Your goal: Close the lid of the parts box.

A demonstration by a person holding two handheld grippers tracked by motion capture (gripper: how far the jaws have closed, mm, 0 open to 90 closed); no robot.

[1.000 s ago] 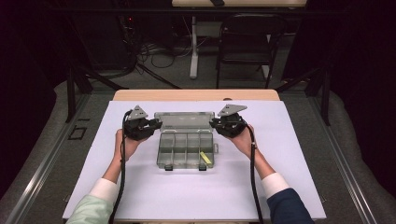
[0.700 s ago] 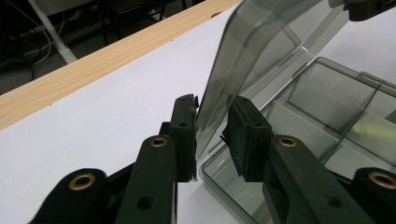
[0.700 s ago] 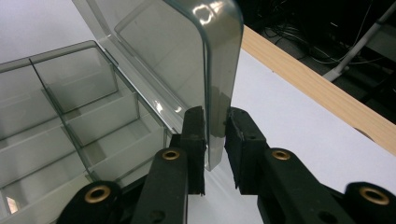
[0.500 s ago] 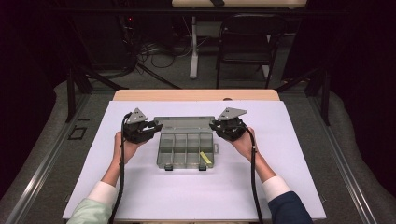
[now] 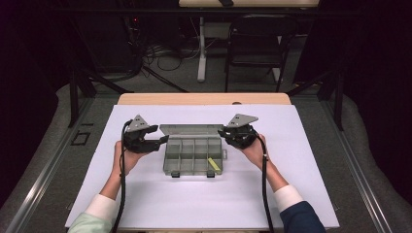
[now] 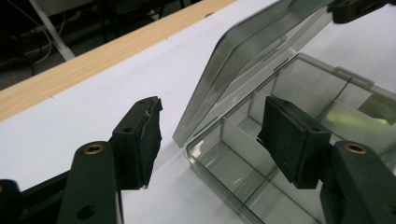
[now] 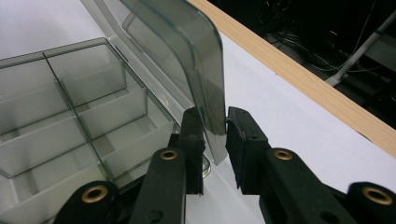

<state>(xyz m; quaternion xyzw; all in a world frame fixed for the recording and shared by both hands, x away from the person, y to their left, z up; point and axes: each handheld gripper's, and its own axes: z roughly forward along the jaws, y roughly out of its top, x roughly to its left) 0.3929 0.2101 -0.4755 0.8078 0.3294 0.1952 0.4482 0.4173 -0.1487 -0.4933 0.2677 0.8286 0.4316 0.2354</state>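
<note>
A clear grey compartment box lies at the middle of the white mat, with its lid raised at the far side. A small yellow piece rests in the front right compartment. My right gripper is shut on the lid's right edge, above the box's compartments. My left gripper is open at the box's left end. One of its jaws hangs over the corner compartment and the other stands outside the box, below the lid. The right gripper shows at the lid's far end.
The white mat covers the table, with a wooden strip along the far edge. Beyond it stand a dark chair, a white post and cables on the floor.
The lid has tipped up from lying back, held by my right gripper, which shifted slightly. My left gripper has edged in toward the box's left corner.
</note>
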